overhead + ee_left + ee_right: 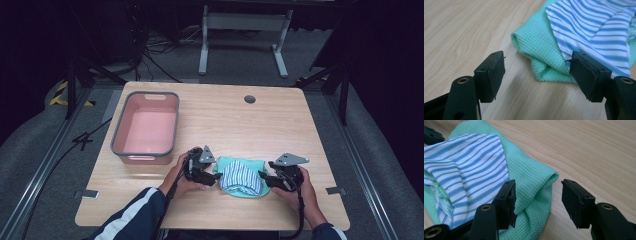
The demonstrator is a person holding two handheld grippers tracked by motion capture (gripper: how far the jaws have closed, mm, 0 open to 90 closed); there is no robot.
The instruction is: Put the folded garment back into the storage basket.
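Cloth (242, 176) is lying bunched on the counter (280, 125), its ends sitting between both grippers' (537, 72) (537, 200) gaping jaws, ungripped; grasping is remaining

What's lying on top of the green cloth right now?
A blue-and-white striped cloth lies on the green cloth, covering its middle; green shows around the edges. Whatever is under the stripes or inside the green folds is hidden.
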